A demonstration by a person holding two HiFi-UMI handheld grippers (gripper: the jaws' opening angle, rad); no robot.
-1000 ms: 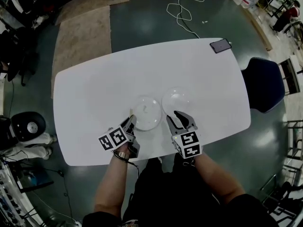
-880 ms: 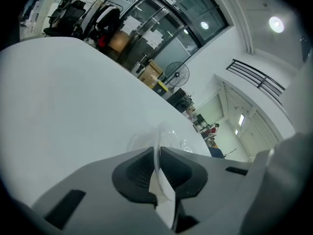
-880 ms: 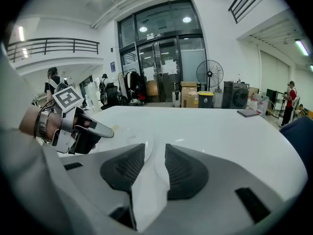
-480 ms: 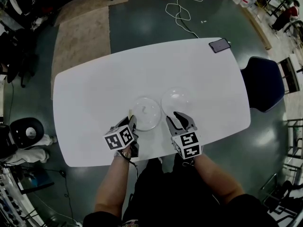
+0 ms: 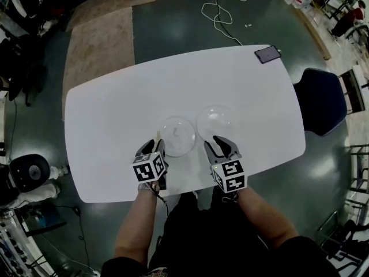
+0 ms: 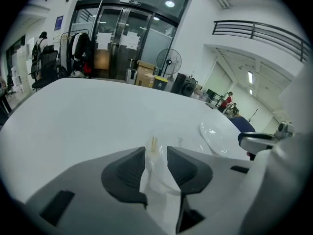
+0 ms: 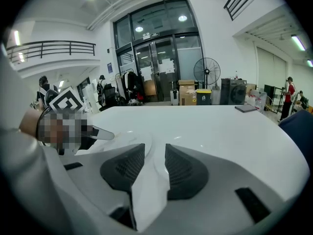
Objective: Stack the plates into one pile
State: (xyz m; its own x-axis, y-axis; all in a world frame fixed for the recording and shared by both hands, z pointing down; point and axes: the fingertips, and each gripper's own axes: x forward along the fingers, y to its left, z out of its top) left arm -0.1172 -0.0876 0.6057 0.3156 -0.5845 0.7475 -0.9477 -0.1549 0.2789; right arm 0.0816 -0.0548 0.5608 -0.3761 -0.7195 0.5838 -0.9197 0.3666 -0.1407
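- The two clear plates are not yet stacked. The left plate (image 5: 176,136) and the right plate (image 5: 214,121) lie side by side on the white table (image 5: 115,126), their rims touching or nearly so, in front of the person.
- The left gripper (image 5: 155,149) is at the near edge of the left plate. Its jaws have just been opening and stand apart, with the plate's rim between them and the pads not pressing on it. This looks like a grip let go, perhaps to take a better hold.
- The right gripper (image 5: 220,145) waits just short of the right plate, jaws apart and nothing held, only table showing between them. It is probably kept there to steady or receive.
- Both plates lie flat with the hollow side up, which suits nesting one in the other.
- Being round, neither plate has a long axis or a facing direction. A small yellow label (image 6: 153,145) marks the left plate's near rim.
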